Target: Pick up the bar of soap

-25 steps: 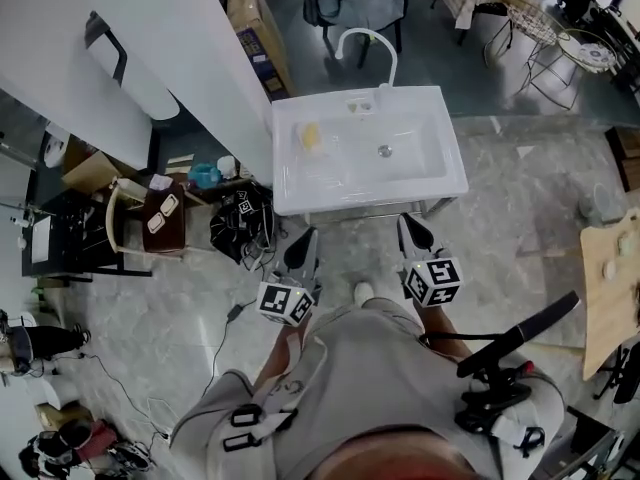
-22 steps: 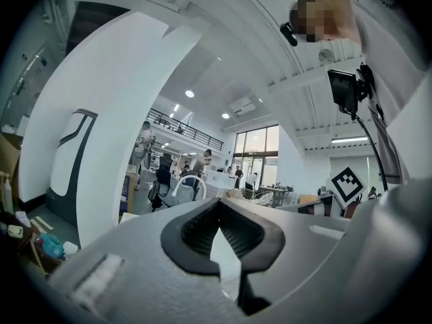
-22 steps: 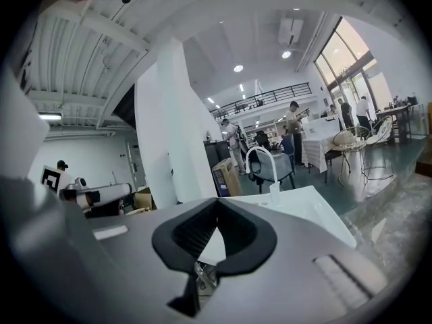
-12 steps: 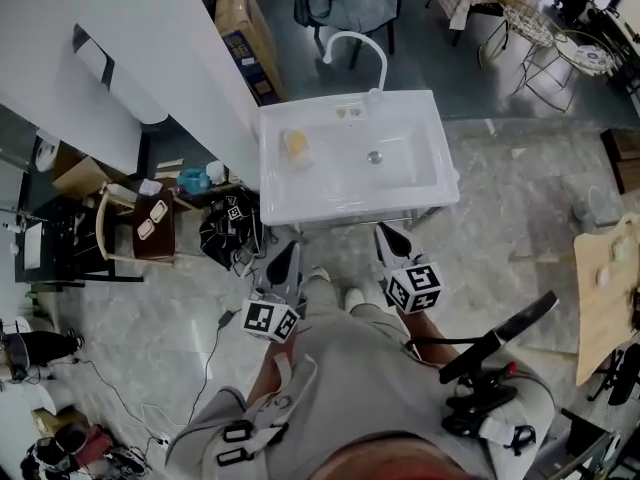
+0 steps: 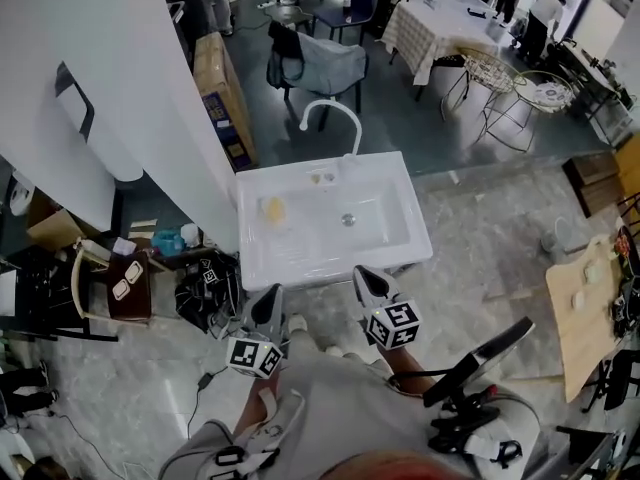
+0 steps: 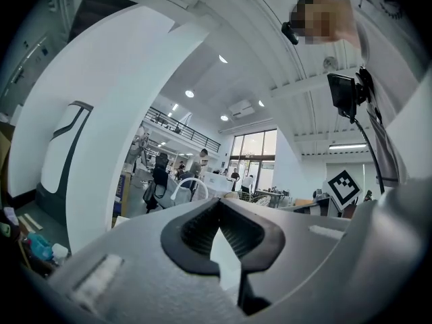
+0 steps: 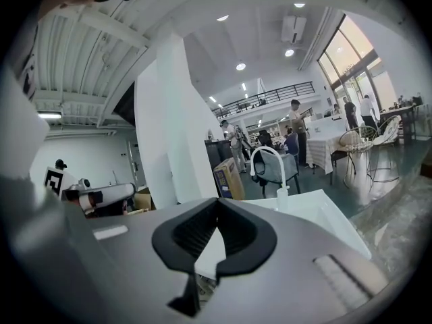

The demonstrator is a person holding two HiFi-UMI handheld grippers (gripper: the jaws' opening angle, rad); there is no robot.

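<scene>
The bar of soap (image 5: 272,208) lies in the left part of the white sink (image 5: 400,253), on the basin floor, left of the drain. It is ahead of the left gripper (image 5: 271,296) and ahead-left of the right gripper (image 5: 364,274), apart from both. Both grippers sit at the sink's front edge with jaws closed on nothing. Compared with a second ago, both grippers are nearer that edge, the soap has not shifted, and more of the room shows beyond the faucet (image 5: 330,118).
</scene>
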